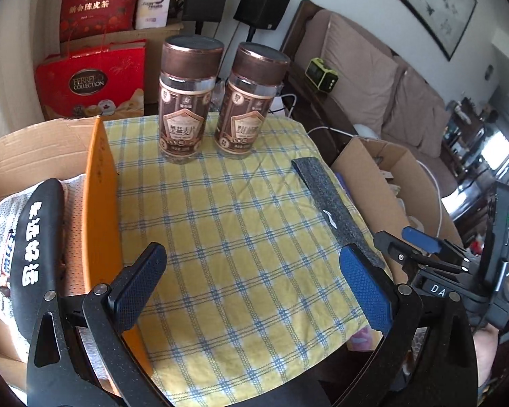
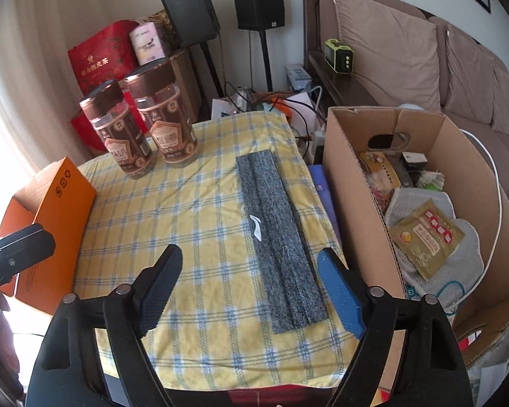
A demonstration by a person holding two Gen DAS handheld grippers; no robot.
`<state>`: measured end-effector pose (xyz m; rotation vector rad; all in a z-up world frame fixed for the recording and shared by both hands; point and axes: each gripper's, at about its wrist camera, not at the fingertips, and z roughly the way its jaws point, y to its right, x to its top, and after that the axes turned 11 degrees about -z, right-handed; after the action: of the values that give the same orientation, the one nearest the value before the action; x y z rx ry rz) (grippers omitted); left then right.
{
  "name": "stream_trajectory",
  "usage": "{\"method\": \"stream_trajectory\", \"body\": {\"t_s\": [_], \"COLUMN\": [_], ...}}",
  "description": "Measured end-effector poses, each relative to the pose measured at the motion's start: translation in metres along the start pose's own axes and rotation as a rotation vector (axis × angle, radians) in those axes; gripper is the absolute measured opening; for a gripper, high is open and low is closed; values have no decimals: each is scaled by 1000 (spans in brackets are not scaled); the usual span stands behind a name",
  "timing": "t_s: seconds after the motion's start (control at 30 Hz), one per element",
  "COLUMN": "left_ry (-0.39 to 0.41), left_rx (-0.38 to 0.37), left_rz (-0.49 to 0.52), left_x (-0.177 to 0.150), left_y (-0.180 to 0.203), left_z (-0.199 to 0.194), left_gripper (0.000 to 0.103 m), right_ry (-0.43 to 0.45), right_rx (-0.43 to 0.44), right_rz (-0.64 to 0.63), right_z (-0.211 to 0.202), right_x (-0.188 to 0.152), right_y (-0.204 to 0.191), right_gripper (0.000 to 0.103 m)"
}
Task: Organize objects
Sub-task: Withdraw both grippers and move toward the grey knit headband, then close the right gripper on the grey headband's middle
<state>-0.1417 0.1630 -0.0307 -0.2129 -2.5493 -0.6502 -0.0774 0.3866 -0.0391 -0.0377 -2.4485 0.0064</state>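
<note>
Two brown-lidded jars [image 1: 183, 101] [image 1: 251, 105] stand side by side at the far edge of the yellow checked tablecloth [image 1: 227, 237]; they also show in the right wrist view [image 2: 118, 129] [image 2: 166, 115]. A grey folded cloth strip with a white logo [image 2: 278, 234] lies flat on the table's right side, also seen in the left wrist view [image 1: 332, 210]. My left gripper [image 1: 254, 271] is open and empty above the near table. My right gripper [image 2: 254, 278] is open and empty, its right finger beside the strip's near end.
An orange box [image 1: 101, 210] inside a cardboard box [image 1: 34, 149] at the left holds a black item [image 1: 39, 237] and white mesh. A cardboard box [image 2: 356, 203] at the right holds packets and mesh. Sofa, speakers and red gift bags stand behind.
</note>
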Motion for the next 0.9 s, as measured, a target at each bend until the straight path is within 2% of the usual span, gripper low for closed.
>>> {"method": "stream_trajectory", "body": {"t_s": [0.07,0.27,0.37,0.7,0.9], "left_ry": [-26,-115,-143,-205,-246], "left_rx": [-16,-34,-35,-51,-66], "left_rz": [-7,-3,6,-10,-26], "left_x": [-1,-6,-9,-14,-21], "left_y": [6,25,34,47,51], "left_z": [11,47,60,88,101], "left_gripper": [93,80,76,76,76], "right_ry": [-23,-75,-94,-136,-144], "right_rx": [7,16,21,13,16], "right_rz": [2,-13,-25,-43,-41], "right_z": [6,20,27,41,44], "right_x": [-5,-21,-26,-38,-43], "right_y": [4,8,9,11,13], "right_gripper": [67,50,50,50,46]}}
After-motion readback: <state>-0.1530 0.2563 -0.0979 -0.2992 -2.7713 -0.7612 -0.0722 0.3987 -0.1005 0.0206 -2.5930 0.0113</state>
